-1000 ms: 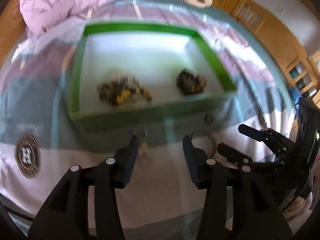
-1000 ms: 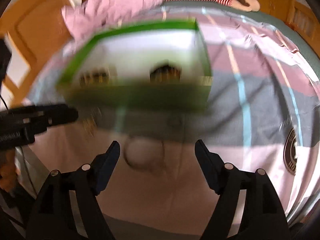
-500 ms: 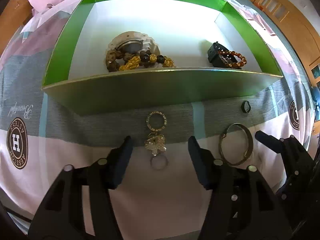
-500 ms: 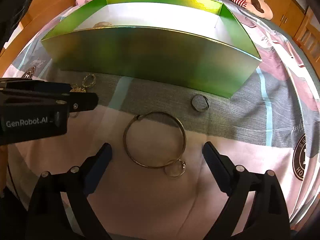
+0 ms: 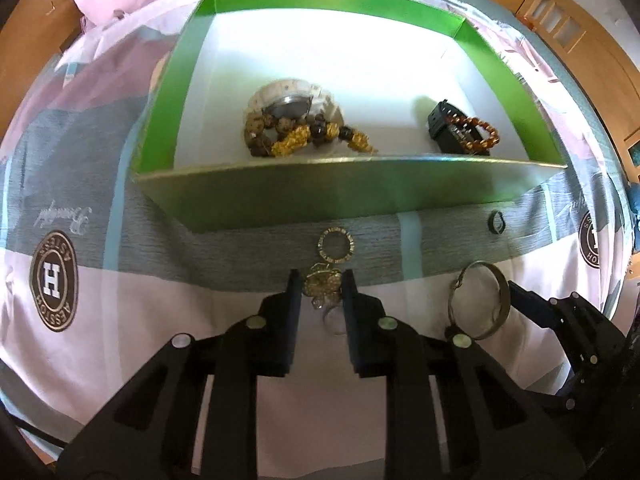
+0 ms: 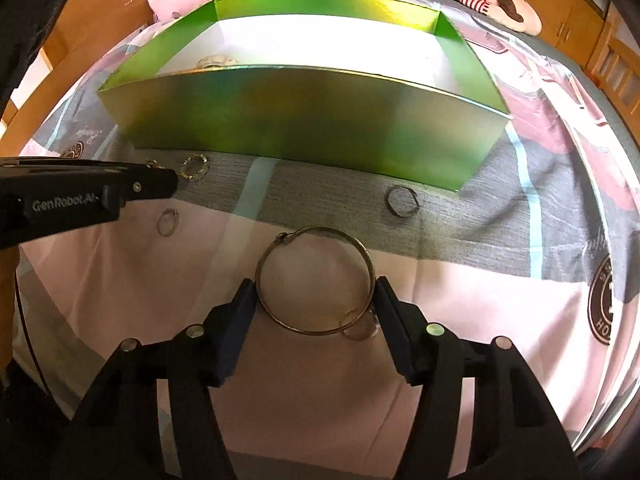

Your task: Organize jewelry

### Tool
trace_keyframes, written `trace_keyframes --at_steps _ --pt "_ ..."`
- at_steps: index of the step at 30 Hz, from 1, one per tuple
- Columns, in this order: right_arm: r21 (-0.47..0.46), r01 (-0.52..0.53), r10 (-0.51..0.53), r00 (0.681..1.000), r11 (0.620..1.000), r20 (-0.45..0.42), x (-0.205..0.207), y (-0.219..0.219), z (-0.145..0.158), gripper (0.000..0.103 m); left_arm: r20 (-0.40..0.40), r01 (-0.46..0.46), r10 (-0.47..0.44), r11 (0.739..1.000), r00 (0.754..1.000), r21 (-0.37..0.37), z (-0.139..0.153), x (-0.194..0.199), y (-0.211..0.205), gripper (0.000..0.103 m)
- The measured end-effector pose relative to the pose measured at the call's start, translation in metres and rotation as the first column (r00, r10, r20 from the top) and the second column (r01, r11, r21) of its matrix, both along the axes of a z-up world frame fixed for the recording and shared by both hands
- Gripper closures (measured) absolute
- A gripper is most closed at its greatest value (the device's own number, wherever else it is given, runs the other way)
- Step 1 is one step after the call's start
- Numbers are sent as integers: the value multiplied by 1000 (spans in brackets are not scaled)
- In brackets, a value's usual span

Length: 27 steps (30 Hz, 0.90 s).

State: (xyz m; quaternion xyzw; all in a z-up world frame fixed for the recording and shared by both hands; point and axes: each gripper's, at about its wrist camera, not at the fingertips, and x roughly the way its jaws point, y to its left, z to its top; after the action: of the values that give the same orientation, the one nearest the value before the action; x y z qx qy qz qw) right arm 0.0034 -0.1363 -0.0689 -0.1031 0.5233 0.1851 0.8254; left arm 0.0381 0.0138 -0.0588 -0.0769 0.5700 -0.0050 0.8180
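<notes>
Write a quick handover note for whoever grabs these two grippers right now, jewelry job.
Left gripper: fingers closed in on the gold flower brooch on the bedspread; whether they grip it yet is unclear.
Right gripper: fingers against both sides of the large metal bangle, which lies flat; a small ring lies at its rim.
Already in the green box: a watch with gold-and-brown bead bracelets, and a black watch with an amber bead bracelet.
Still outside: the brooch, gold rhinestone ring, dark ring, thin ring, bangle and small ring.
Next, probably: lift both pieces into the box.
</notes>
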Motion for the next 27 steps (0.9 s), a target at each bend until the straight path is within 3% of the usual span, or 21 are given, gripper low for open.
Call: trace_keyframes --at_steps 9,27 --pt "28 28 -29 999 999 38 0 -10 26 43 57 12 -13 1000 998 26 20 -10 -3 82" --pt "18 23 -23 1000 1000 15 1 -7 21 43 58 29 -31 999 998 36 19 -8 -11 82"
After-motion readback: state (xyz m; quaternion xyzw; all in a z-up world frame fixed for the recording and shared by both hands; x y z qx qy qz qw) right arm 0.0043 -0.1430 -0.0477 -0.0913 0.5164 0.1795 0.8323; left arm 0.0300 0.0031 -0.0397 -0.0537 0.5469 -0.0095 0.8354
